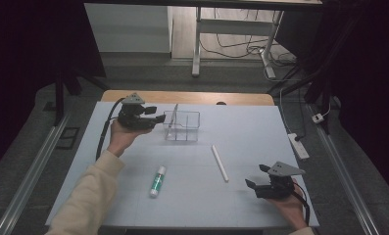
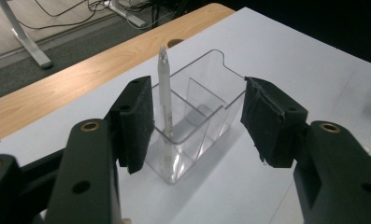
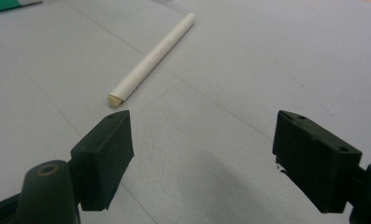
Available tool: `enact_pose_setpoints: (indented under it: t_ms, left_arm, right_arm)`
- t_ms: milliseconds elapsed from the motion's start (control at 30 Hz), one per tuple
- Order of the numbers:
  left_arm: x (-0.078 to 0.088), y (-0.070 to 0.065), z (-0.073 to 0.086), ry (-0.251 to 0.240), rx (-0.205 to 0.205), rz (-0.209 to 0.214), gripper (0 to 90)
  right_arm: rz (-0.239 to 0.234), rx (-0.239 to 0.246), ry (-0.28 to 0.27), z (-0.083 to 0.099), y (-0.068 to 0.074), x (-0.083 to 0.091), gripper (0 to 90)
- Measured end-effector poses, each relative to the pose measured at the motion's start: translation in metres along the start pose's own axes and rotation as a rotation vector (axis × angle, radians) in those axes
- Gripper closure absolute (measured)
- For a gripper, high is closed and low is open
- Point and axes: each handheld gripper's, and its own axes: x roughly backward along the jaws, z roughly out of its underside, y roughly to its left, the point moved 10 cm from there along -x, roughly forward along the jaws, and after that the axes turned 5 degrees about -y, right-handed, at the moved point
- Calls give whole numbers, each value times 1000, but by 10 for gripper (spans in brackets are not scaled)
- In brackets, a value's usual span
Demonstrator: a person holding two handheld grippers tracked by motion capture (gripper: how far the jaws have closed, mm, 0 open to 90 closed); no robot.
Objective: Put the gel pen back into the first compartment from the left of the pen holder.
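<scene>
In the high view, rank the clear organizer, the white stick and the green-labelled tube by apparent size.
1. clear organizer, largest.
2. white stick, longest of the loose items, though thin.
3. green-labelled tube, shorter but thicker; its place against the stick is unsure.

The green-and-white tube (image 3: 5, 3) is cut off by the right gripper view's top edge.

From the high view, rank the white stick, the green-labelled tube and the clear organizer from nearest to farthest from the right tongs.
1. White stick: lies just up and left of the right tongs, toward the table's middle.
2. Green-labelled tube: farther left, lying near the front edge.
3. Clear organizer: farthest, at the back of the table, beside the left tongs, with a pen standing in it.
</scene>
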Motion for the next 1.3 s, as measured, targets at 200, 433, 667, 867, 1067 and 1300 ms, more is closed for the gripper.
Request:
enact_pose_setpoints:
  t_ms: [200,433,667,867,1067,1300]
  left_arm:
    - [6,-6,8,29,-15,-2,435]
    - [17,-15,18,48,-40,-6,430]
    - [28,-24,28,58,-36,7,426]
    - [36,-30,40,79,-29,19,421]
    - [46,-35,57,112,-30,25,415]
    - [59,-42,76,115,-28,25,409]
  right_arm:
    - [0,1,0,0,0,0,197]
    - [-4,1,-3,0,0,0,196]
    - [-6,3,-6,-1,1,0,197]
    - [-6,1,-11,-1,1,0,197]
    - [-7,0,-10,-1,1,0,197]
    - [-7,3,-9,-1,1,0,199]
